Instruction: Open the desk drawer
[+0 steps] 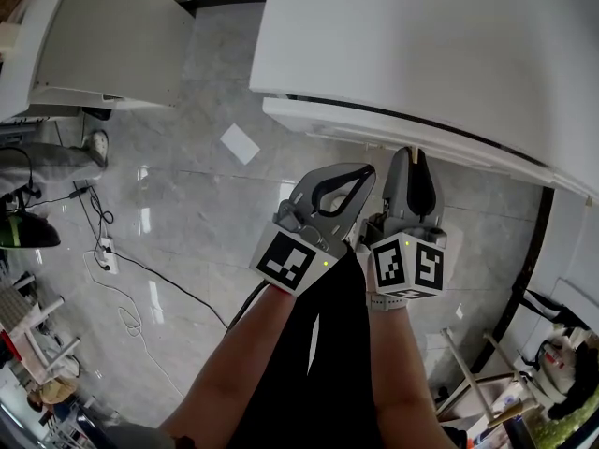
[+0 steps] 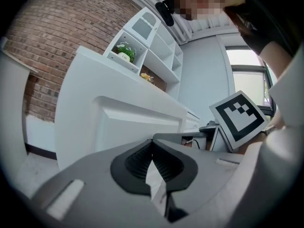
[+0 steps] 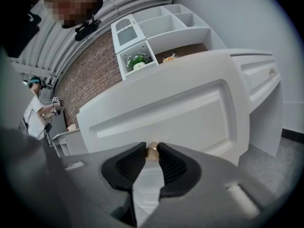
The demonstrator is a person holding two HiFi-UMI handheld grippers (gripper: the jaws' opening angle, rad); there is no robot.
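Right gripper (image 3: 152,156): jaws pinch the brass knob (image 3: 152,150).
Knob: mid drawer front (image 3: 180,113), under the desk top.
Left gripper (image 2: 152,148): jaws together, empty.
Risk: knob small and round, so a skewed pull could slip the jaws off.

This looks like a studio or office room furnished as a home study rather than a lived-in home. A white desk (image 1: 421,45) fills the upper right of the head view and a second piece of white furniture (image 1: 103,45) the upper left, both on a glossy grey tiled floor (image 1: 187,157). Loose cables (image 1: 173,286) and a power strip (image 1: 108,255) trail across the left of that floor. At upper centre of the right gripper view a white shelf unit (image 3: 161,27) holding a potted plant (image 3: 138,61) stands against a brick wall (image 3: 95,75). Another person (image 3: 35,110) wearing headgear stands at that view's left edge. A window (image 2: 247,72) shows at the right of the left gripper view.
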